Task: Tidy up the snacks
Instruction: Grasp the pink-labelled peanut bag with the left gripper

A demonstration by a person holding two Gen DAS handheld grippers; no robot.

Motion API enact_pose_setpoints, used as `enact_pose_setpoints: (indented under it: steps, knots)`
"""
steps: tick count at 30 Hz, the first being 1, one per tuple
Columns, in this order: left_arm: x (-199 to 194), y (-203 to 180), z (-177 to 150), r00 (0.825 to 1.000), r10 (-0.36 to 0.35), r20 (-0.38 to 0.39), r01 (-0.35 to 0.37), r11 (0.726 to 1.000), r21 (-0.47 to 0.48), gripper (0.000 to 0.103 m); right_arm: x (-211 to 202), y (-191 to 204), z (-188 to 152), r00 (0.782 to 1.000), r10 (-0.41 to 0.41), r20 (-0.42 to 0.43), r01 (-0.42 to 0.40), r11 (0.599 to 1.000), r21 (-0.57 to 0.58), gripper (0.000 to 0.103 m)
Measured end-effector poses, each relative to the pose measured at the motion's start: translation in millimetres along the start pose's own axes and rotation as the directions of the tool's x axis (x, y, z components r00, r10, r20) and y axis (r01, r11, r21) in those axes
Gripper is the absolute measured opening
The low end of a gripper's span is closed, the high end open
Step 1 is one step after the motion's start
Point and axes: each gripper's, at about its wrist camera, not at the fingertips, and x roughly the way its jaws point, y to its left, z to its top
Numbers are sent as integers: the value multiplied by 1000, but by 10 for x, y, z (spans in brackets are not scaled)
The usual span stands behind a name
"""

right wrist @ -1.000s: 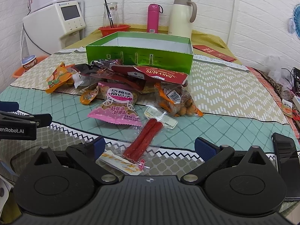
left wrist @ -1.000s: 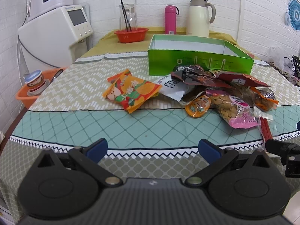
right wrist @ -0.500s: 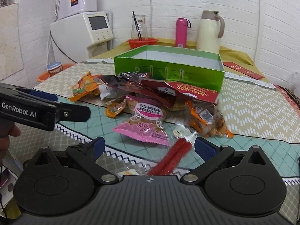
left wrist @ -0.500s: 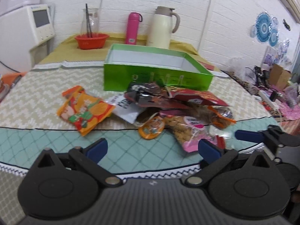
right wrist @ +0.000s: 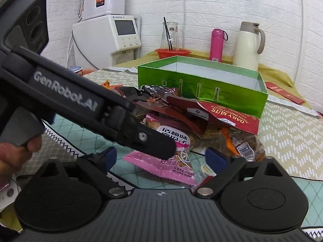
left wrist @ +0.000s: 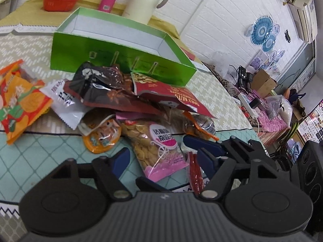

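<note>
While both grippers hover low over the near edge of the table (left wrist: 24, 165), the snack pile lies between them and the open green box (left wrist: 113, 60), which stands behind the heap with its white interior showing. Left gripper (left wrist: 164, 161): jaws apart, nothing between them, pointed at the pink-labelled seed packet (left wrist: 155, 147), which lies flat on the teal cloth just beside the red sausage sticks (left wrist: 194, 173). Right gripper (right wrist: 160, 158): jaws apart, empty, with the same pink packet lying ahead of them. Above the pink packet rest the red Daily Nuts bag (right wrist: 228, 117) and a dark brown packet (left wrist: 97, 86); the orange packet (left wrist: 18, 100) lies apart to the left. A cream thermos jug (right wrist: 249, 44) stands behind the box
</note>
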Motion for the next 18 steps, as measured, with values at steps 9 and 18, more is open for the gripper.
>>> enact_pose_setpoints:
  steps: [9, 18]
  knots:
    - [126, 76, 14, 1000, 13, 5, -13, 1000, -8, 47, 60, 70, -2, 1000, 0, -28, 1, 1000, 11, 103]
    - [-238, -152, -108, 998, -26, 56, 23, 998, 51, 44, -361, 195, 37, 1000, -6, 3, 6, 1000, 5, 103]
